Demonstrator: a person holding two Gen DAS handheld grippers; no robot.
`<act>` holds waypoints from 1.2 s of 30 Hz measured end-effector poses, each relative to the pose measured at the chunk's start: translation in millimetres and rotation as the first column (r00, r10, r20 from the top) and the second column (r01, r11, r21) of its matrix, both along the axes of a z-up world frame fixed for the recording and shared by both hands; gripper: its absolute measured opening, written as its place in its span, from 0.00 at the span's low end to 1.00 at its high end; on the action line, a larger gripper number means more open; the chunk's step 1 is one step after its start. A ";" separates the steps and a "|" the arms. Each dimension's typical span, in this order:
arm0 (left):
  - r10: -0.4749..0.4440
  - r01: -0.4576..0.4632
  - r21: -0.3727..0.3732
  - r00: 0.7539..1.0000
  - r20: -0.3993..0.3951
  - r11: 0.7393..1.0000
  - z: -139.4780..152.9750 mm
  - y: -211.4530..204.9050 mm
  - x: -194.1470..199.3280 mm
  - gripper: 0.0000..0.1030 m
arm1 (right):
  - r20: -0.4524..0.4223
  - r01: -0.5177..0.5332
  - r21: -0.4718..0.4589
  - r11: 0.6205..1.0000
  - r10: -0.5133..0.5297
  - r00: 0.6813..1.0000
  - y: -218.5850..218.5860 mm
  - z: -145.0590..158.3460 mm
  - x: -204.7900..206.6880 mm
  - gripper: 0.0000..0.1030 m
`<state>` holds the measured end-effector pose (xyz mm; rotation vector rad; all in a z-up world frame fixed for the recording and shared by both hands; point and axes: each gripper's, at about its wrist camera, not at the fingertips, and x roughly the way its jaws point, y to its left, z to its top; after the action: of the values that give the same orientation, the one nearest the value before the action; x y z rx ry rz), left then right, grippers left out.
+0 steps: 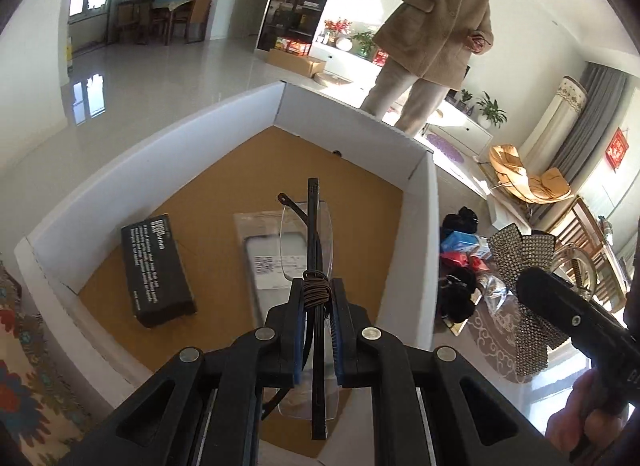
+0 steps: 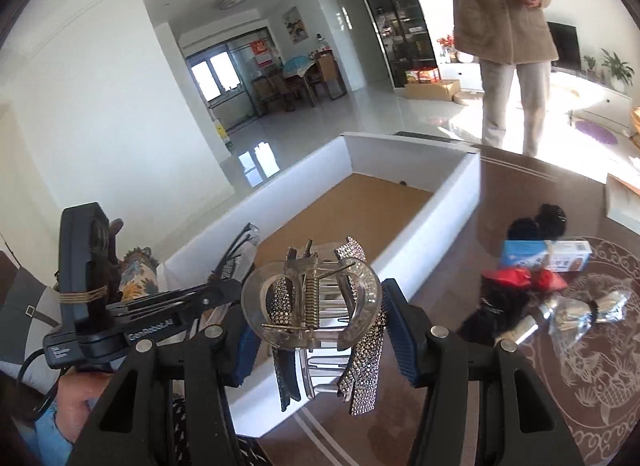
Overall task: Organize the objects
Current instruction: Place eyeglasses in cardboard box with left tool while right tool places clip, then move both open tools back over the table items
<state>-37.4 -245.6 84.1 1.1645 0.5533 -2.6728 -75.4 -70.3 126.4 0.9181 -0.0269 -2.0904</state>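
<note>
While the left gripper (image 1: 316, 302) is clamping tight on folded rimless glasses (image 1: 308, 242) above the white box (image 1: 352, 121), the right gripper (image 2: 320, 314), jaws part open, is gripping a rhinestone hair claw (image 2: 316, 306) by the box's right wall.

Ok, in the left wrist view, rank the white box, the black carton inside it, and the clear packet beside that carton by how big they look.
1. White box, by far the largest.
2. and 3. Black carton and clear packet: they look alike in size, and the glasses held in the left tongs cover part of the packet, so no ranking.
</note>
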 end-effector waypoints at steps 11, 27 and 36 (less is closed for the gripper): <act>0.131 -0.121 -0.121 0.989 0.075 0.985 -27.6 -25.7 12.5 0.76 | 0.041 -0.027 0.037 0.999 0.026 0.999 -49.5 -47.2 -6.2 0.87; -0.431 0.443 -0.068 0.891 0.140 0.894 -80.2 285.9 -17.5 0.88 | -0.081 0.563 0.420 0.712 -0.588 0.805 281.1 -152.6 13.7 1.00; -0.391 0.424 -0.227 0.903 0.179 0.877 -114.8 305.2 -26.5 0.92 | -0.052 0.604 0.417 0.679 -0.645 0.762 283.5 -145.9 10.5 1.00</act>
<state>-63.9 59.6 -30.7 1.4945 -0.0854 -2.8568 -64.8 213.2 -19.5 1.4255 0.0598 -2.7554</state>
